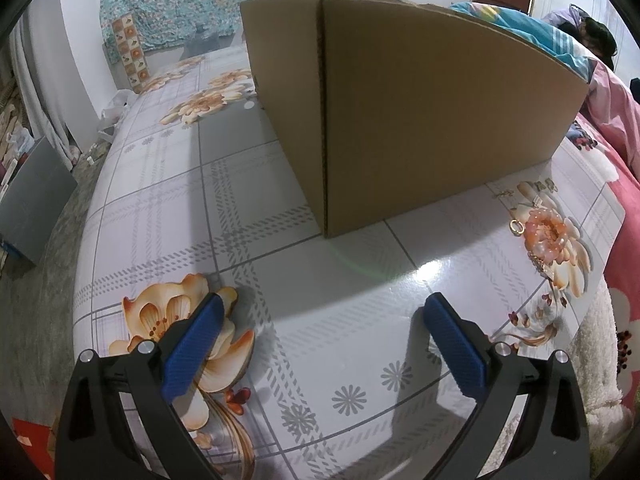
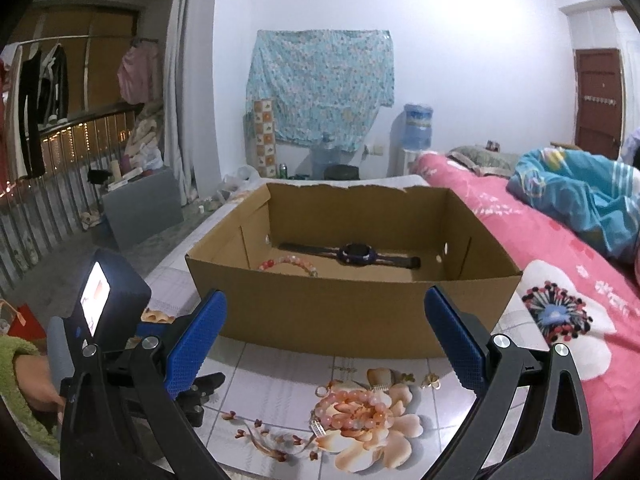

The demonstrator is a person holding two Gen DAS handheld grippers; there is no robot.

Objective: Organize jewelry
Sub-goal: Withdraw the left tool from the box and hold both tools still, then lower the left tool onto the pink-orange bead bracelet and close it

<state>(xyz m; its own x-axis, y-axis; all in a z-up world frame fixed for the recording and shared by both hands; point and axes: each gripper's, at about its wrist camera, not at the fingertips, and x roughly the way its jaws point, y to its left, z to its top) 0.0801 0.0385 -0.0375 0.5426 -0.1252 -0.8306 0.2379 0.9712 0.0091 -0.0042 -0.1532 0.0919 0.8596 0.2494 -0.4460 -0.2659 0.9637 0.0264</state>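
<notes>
- Pink bead bracelet [image 2: 354,410]: lies on the floral tablecloth [image 2: 280,364], just ahead of and between the right gripper's fingers; small gold pieces [image 2: 430,380] beside it, toward the box.
- Gold ring [image 1: 517,227]: seen from the left wrist, far right of that tool, on the cloth near the box's front corner; a gold chain [image 1: 538,260] lies just nearer.
- Cardboard box [image 2: 352,308]: open-topped, directly ahead of the right gripper; holds a dark wristwatch [image 2: 356,256] at the back and a second bead bracelet [image 2: 290,264] at the front left.
- Right gripper [image 2: 325,344]: blue pads spread wide, nothing between them, hovering above the loose jewelry.
- Left gripper [image 1: 324,344]: jaws wide apart, empty, above bare cloth short of the box's corner.
- Left tool body [image 2: 108,300]: to the right gripper's left, lit screen showing; a hand [image 2: 36,384] in a green sleeve grips it.
- Pink bedding [image 2: 560,280]: to the right of the box.
</notes>
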